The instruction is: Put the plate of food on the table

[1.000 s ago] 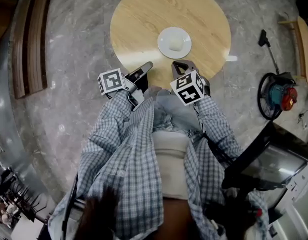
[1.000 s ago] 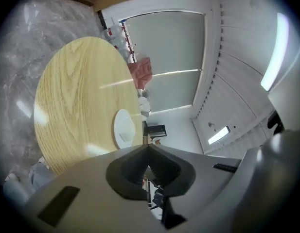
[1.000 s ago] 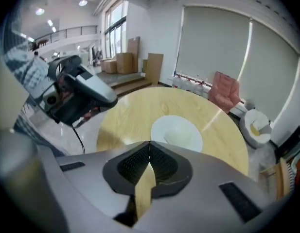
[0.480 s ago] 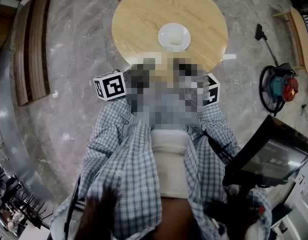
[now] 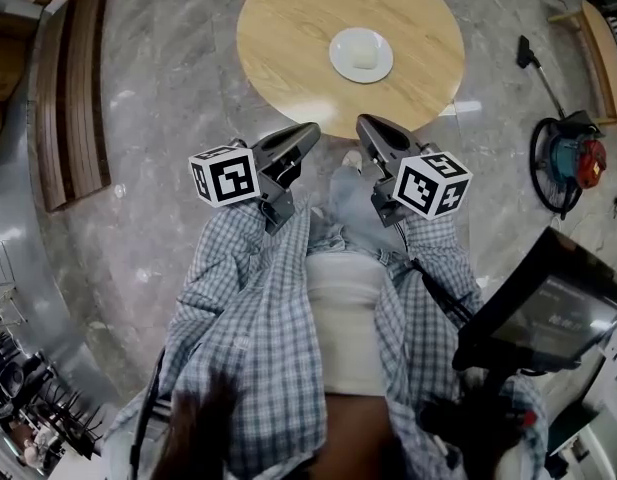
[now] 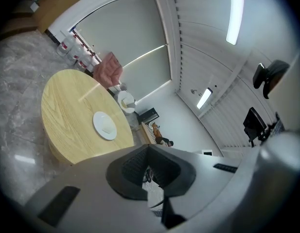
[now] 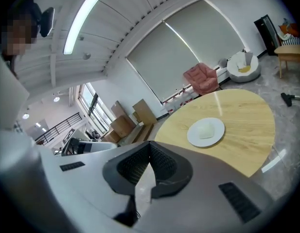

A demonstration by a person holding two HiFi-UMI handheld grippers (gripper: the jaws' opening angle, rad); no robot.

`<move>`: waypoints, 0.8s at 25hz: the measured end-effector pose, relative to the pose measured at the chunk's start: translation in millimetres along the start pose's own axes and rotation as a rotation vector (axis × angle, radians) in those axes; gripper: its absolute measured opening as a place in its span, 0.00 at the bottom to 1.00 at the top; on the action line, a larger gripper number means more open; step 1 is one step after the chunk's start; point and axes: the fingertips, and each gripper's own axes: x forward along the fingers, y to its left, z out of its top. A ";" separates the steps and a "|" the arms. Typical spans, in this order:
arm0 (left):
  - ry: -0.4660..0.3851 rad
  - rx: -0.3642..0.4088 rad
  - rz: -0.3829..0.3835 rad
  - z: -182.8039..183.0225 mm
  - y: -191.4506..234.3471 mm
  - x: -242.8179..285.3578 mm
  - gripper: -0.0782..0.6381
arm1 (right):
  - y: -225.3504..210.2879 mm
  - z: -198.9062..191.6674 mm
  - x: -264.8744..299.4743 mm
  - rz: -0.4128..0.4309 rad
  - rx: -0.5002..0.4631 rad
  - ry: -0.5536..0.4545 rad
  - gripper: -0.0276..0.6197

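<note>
A white plate (image 5: pixel 361 55) with a pale piece of food on it rests on the round wooden table (image 5: pixel 288 28). Both grippers hang short of the table's near edge, close to the person's body. My left gripper (image 5: pixel 310 130) is shut with nothing between its pads. My right gripper (image 5: pixel 365 123) is also shut and empty. In the left gripper view the plate (image 6: pixel 105 125) lies on the table (image 6: pixel 67 110) well beyond the closed gripper (image 6: pixel 148 147). The right gripper view shows the plate (image 7: pixel 205 131) ahead and to the right of the closed gripper (image 7: pixel 150 144).
The floor is grey marble. A wooden bench (image 5: pixel 73 98) runs along the left. A teal and red floor machine (image 5: pixel 563 173) with a hose stands at the right, and a dark screen (image 5: pixel 538 318) at lower right. A pink armchair (image 7: pixel 201 79) and cardboard boxes (image 7: pixel 135 118) stand beyond the table.
Both grippers have drawn back from over the table's near edge toward the person's body. The plate has stayed on the table.
</note>
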 end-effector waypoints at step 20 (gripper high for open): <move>-0.035 0.270 0.000 -44.0 -58.0 -70.6 0.12 | 74.4 -43.5 -63.5 -0.140 -0.178 -0.181 0.05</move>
